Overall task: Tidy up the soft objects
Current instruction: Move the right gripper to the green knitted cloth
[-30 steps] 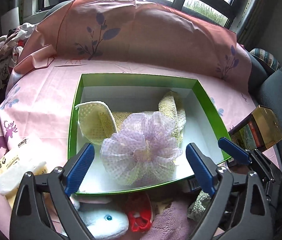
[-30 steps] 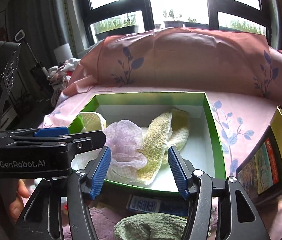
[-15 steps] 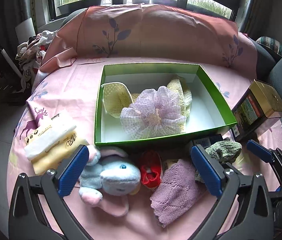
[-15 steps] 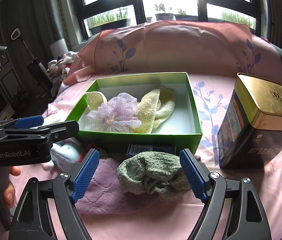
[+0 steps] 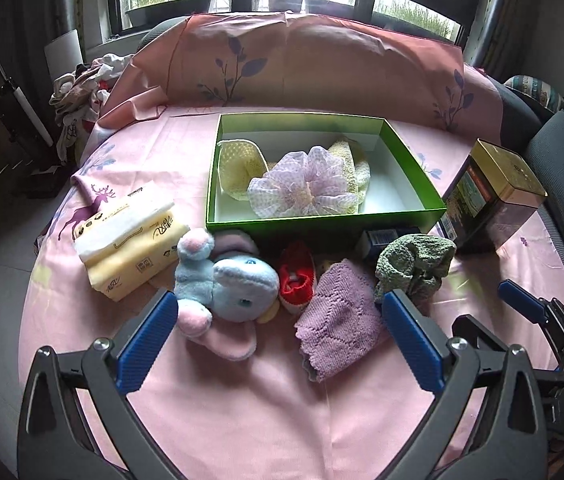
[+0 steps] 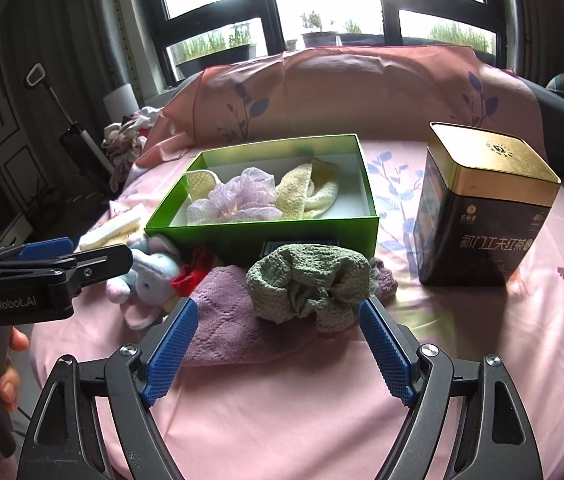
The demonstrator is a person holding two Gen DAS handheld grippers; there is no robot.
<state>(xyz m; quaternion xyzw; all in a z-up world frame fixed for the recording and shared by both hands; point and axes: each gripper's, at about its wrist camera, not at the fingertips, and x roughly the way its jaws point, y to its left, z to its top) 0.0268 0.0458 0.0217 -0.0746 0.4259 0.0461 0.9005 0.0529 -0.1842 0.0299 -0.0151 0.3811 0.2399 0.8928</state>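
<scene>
From my left camera, my left fingers (image 5: 280,338) are spread wide and hold nothing. They hang over the pink cloth on the desk (image 5: 242,420). Just past the tips lie the soft things in a row: a blue and pink plush toy (image 5: 226,280), a small red knit piece (image 5: 297,274), a purple knit cloth (image 5: 340,320) and a crumpled green cloth (image 5: 414,264). The plush toy is near my left tip and the purple cloth is near my right tip. Behind them sits the green box (image 5: 322,222). Inside it are a lilac mesh puff (image 5: 306,190) and yellow cloths (image 5: 238,164). A yellow tissue pack (image 5: 130,246) lies left of the box. A gold-topped tin (image 5: 494,196) stands at the right.

From my right camera, my right fingers (image 6: 278,354) are open too, with nothing in them. They have just been opening. The green cloth (image 6: 308,286) sits right ahead, between the two tips but farther off, not touching them. It lies partly on the purple cloth (image 6: 226,320). The green box (image 6: 266,228) is behind, and the tin (image 6: 482,216) stands to the right. My left gripper (image 6: 120,260) reaches in from the left side, above the plush toy (image 6: 150,274).
</scene>
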